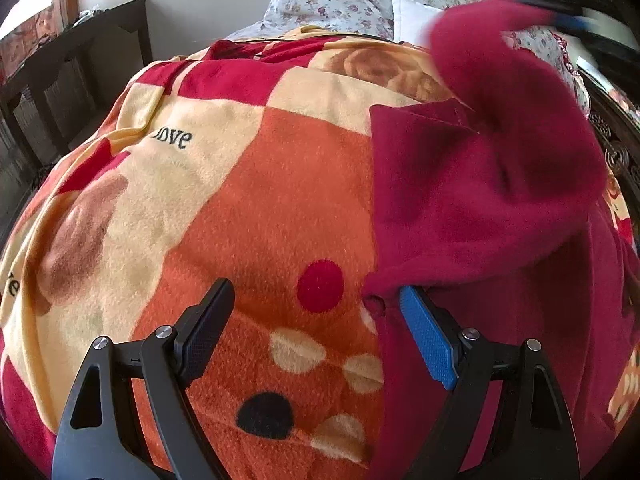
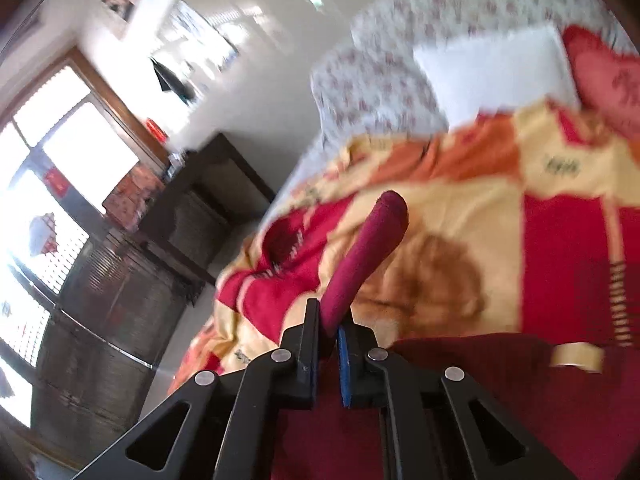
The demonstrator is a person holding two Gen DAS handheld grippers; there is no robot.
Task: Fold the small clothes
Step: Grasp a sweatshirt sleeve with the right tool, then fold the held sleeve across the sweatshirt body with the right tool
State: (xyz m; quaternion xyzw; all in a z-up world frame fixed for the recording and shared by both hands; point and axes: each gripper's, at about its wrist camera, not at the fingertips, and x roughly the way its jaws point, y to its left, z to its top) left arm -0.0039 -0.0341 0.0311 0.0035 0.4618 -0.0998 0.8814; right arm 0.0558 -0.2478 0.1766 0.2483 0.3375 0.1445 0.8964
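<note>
Left gripper (image 1: pixel 316 300) stands wide apart over the blanket (image 1: pixel 224 208), the maroon garment (image 1: pixel 480 208) touching its right finger. Right gripper (image 2: pixel 329 330) is clamped on a lifted maroon garment fold, above the bed.

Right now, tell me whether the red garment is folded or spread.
Partly folded: the right gripper pinches and lifts a sleeve of the red garment; the rest lies on the blanket.

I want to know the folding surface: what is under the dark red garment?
The garment lies on a patterned fleece blanket with orange, cream and red patches. Whatever lies beneath the blanket is covered.
</note>
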